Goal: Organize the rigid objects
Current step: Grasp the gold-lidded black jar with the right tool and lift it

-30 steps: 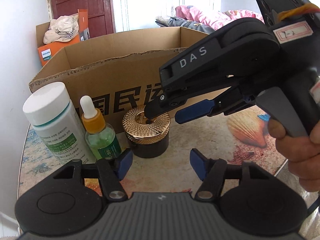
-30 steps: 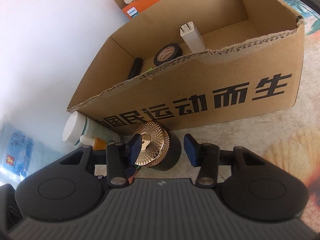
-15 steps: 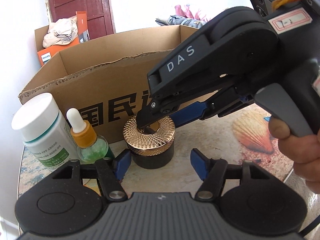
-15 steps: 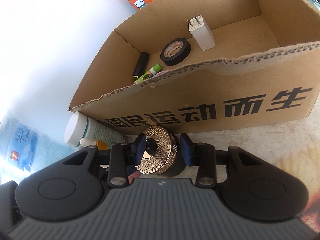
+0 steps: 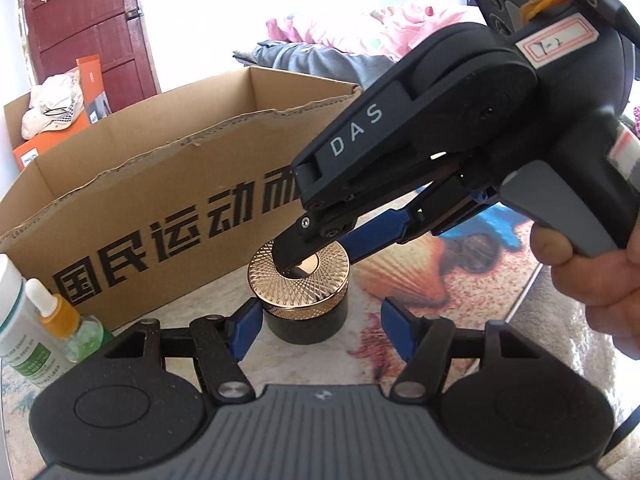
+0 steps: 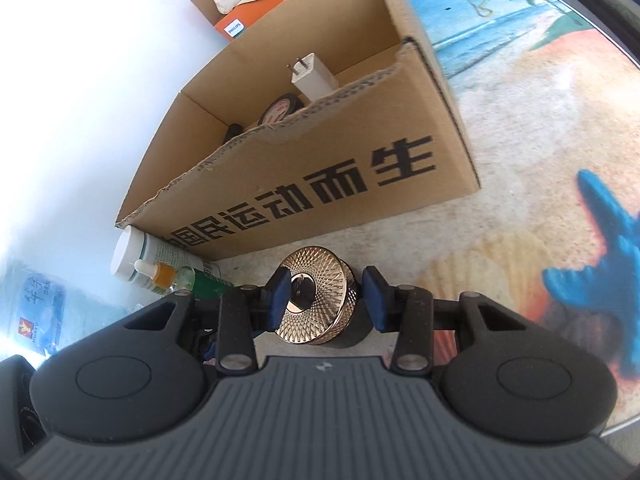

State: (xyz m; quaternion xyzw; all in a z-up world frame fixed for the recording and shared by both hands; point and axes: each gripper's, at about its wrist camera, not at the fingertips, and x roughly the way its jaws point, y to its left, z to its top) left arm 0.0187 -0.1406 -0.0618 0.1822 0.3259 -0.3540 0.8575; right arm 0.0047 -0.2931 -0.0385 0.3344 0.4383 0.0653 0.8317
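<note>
In front of box [image 6: 304, 168] | jar [image 6: 316, 296] between right gripper [image 6: 326, 298] pads, contact unclear, jaws just reopening slightly | left gripper [image 5: 320, 330] open, empty | plug, tape boxed; jar, two bottles left.

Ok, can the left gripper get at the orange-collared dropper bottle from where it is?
Probably yes: the left gripper is open and nothing stands between it and the dropper bottle. Tight, though: the white bottle stands close beside it, the cardboard box just behind.

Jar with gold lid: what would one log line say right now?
right claw: astride jar, just opened slightly | left claw: open, beside jar | jar: upright, outside box
</note>
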